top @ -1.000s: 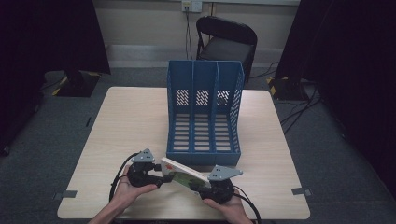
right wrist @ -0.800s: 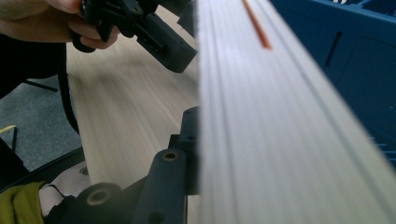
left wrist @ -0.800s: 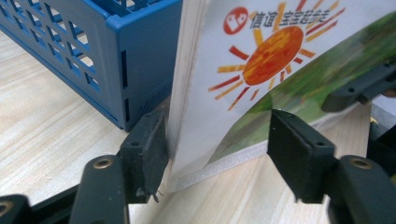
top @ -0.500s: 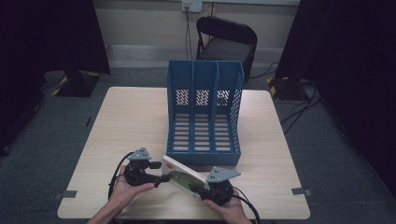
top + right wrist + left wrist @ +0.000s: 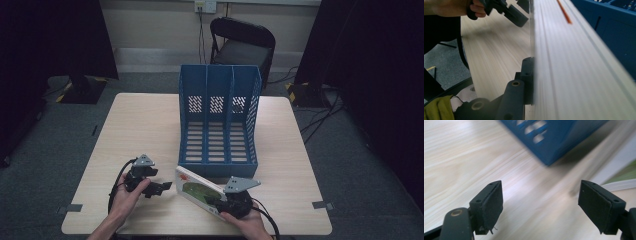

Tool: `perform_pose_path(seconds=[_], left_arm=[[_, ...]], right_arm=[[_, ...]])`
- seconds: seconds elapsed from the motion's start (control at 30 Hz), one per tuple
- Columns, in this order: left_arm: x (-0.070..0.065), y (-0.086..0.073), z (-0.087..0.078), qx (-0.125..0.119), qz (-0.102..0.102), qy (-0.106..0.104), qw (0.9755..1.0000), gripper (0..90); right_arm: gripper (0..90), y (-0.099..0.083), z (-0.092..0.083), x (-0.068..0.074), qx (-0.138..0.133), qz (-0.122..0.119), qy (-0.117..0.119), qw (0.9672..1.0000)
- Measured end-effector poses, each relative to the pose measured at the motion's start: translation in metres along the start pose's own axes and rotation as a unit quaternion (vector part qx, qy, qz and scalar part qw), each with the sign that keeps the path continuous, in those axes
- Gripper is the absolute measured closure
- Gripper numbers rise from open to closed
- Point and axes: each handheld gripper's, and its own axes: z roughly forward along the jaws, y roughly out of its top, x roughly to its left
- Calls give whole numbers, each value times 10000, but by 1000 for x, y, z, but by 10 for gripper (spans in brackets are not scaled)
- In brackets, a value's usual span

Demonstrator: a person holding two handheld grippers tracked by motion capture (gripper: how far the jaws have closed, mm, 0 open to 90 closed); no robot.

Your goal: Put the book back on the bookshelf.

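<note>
While the right hand-held gripper [image 5: 220,204] is clamped tight on the near edge of a thin white book [image 5: 197,192] with a green picture on its cover, the book stands tilted above the near part of the wooden table [image 5: 145,120], just in front of the blue three-slot file holder [image 5: 220,120]. In the right gripper view the book's white face [image 5: 574,65] runs away from the jaw pressed against it. Just left of the book, the left hand-held gripper [image 5: 162,187] has just been opening its jaws; in the left gripper view its pads [image 5: 492,206] stand wide apart with bare table between them, touching nothing.
</note>
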Motion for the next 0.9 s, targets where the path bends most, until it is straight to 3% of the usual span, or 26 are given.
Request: perform_pose_path(seconds=[0.2, 0.3, 0.33, 0.43, 0.5, 0.8, 0.9], left_arm=[[3, -4, 6, 193, 89, 329, 9992, 179], [4, -8, 12, 429, -34, 463, 9980, 199], [4, -9, 13, 394, -13, 583, 9975, 202], [4, -9, 14, 346, -4, 607, 9976, 193], [3, -13, 18, 201, 156, 861, 9960, 180], [9, -23, 22, -298, 212, 840, 9958, 78], [9, -24, 22, -312, 209, 837, 9958, 70]], right_arm=[[764, 2, -3, 1, -7, 43, 6, 10000], [764, 2, -4, 1, -8, 44, 2, 10000], [764, 2, -4, 1, -7, 35, 2, 10000], [764, 4, -6, 1, -34, 13, 1, 10000], [764, 6, -9, 1, -67, 11, 10, 10000], [764, 9, -17, 2, -153, 22, -26, 9999], [764, 9, -18, 4, -179, 16, -33, 9998]])
